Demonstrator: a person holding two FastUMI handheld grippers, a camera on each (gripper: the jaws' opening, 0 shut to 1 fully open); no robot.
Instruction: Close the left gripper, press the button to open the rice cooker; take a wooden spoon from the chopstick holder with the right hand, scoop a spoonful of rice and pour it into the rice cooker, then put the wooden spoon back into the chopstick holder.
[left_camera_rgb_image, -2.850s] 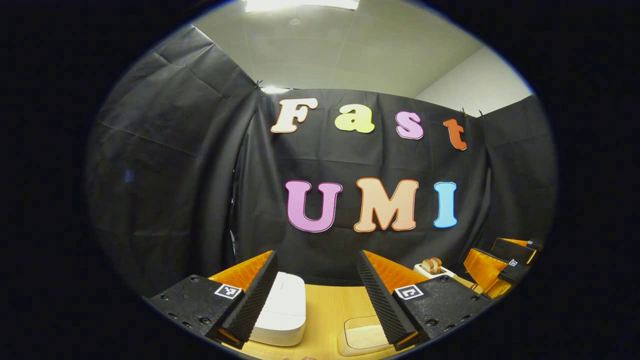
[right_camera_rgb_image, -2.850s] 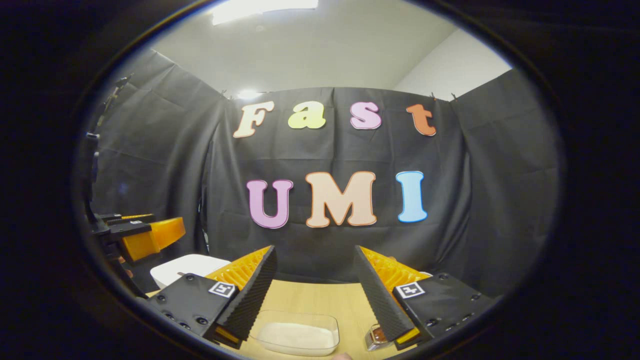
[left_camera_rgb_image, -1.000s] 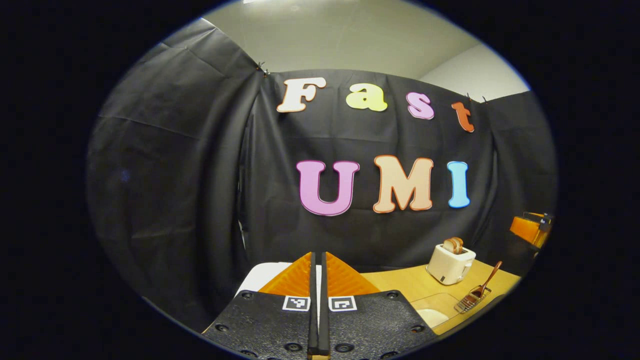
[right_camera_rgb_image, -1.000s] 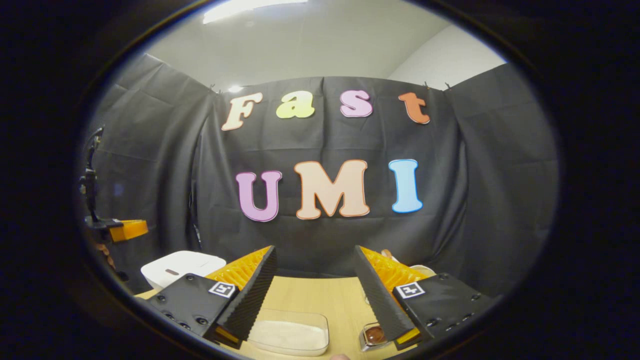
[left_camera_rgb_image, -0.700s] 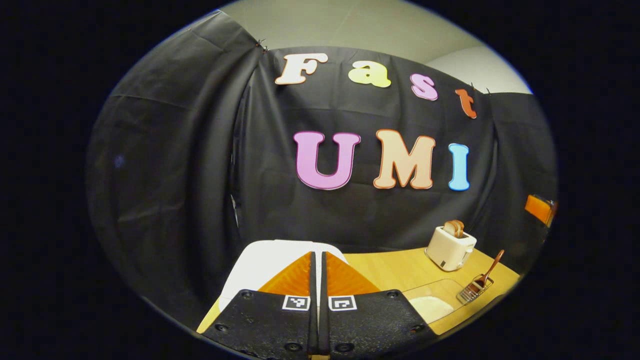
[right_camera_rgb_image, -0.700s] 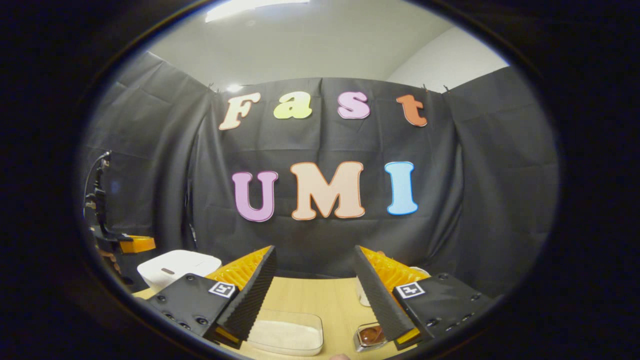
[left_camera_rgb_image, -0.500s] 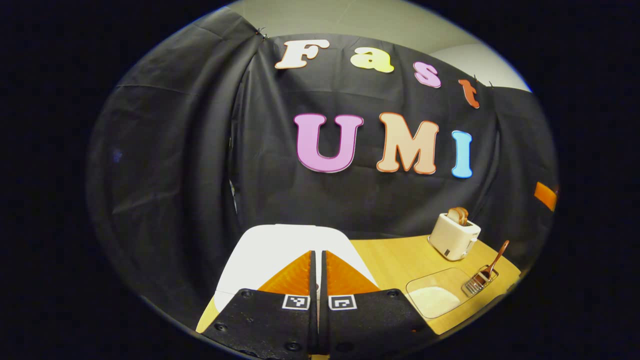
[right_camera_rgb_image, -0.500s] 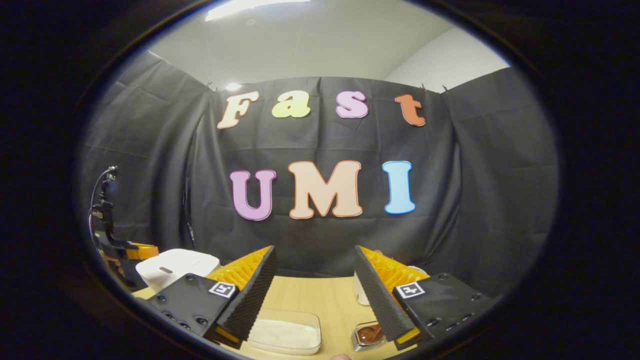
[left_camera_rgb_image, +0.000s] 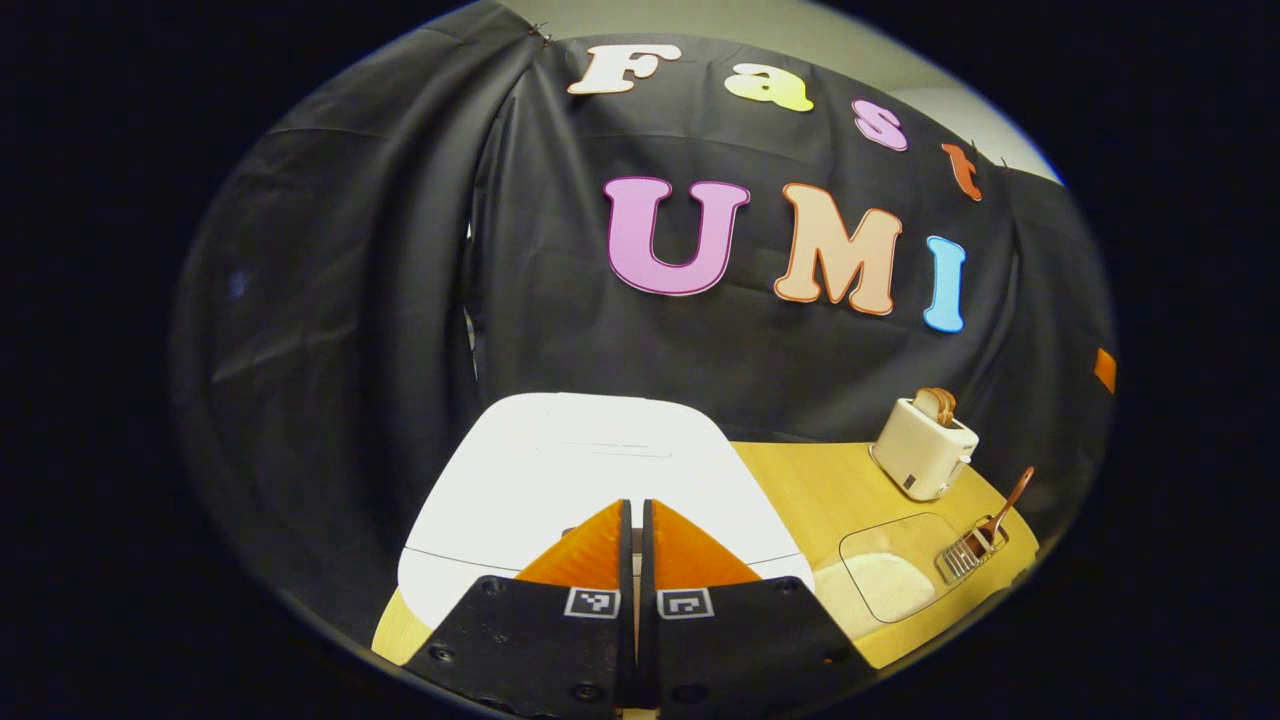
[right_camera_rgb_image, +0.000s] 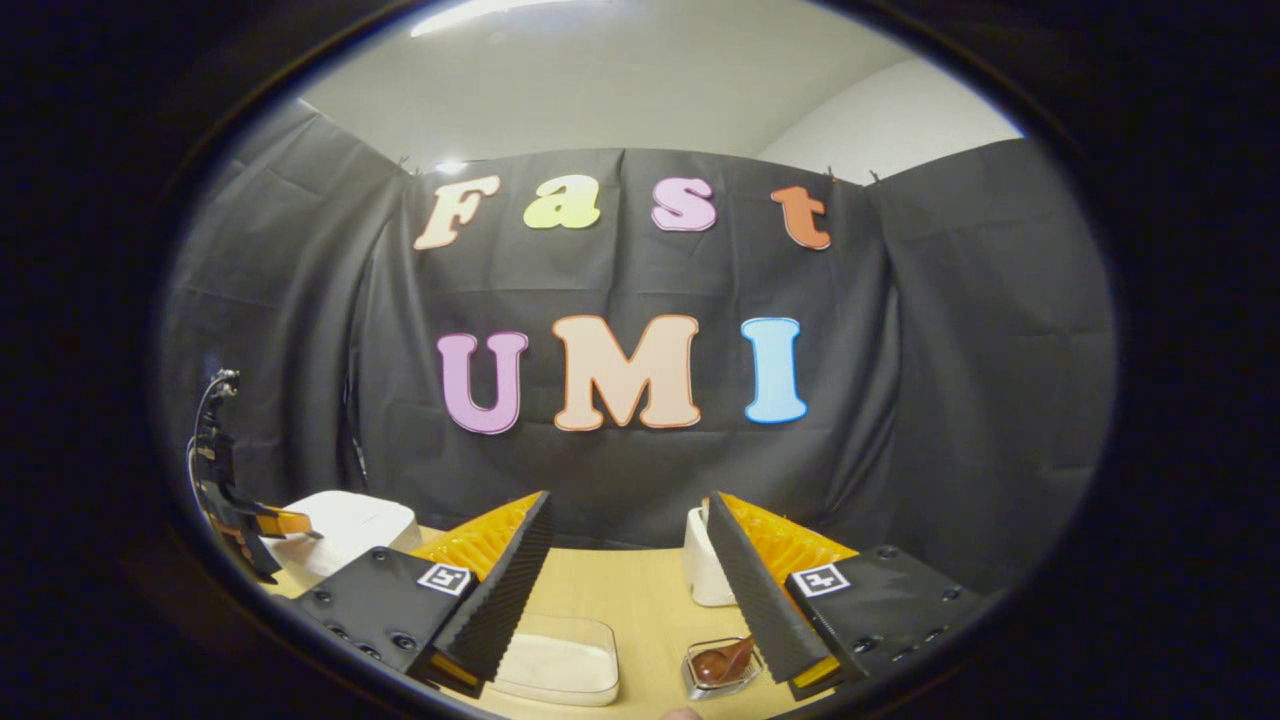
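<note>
Tongs first: our left tongs (left_camera_rgb_image: 632, 520) are clenched, fingers pressed flat together with nothing between them, and over the last second they have tipped down and come in over the front of the white rice cooker (left_camera_rgb_image: 590, 470), whose lid now spreads wide just beyond the tips where before it was a sliver. We judge the button press is about to happen; the lid is still down, and we cannot tell whether the tips touch it yet. Our right tongs (right_camera_rgb_image: 620, 560) stay released and empty, hovering over the tabletop (right_camera_rgb_image: 640, 600) above the clear rice tray (right_camera_rgb_image: 555, 660). Further out, near the right edge of the tabletop, the wooden spoon (left_camera_rgb_image: 1008, 500) stands untouched in the wire chopstick holder (left_camera_rgb_image: 965, 555), with the toaster (left_camera_rgb_image: 925, 445) behind it.
</note>
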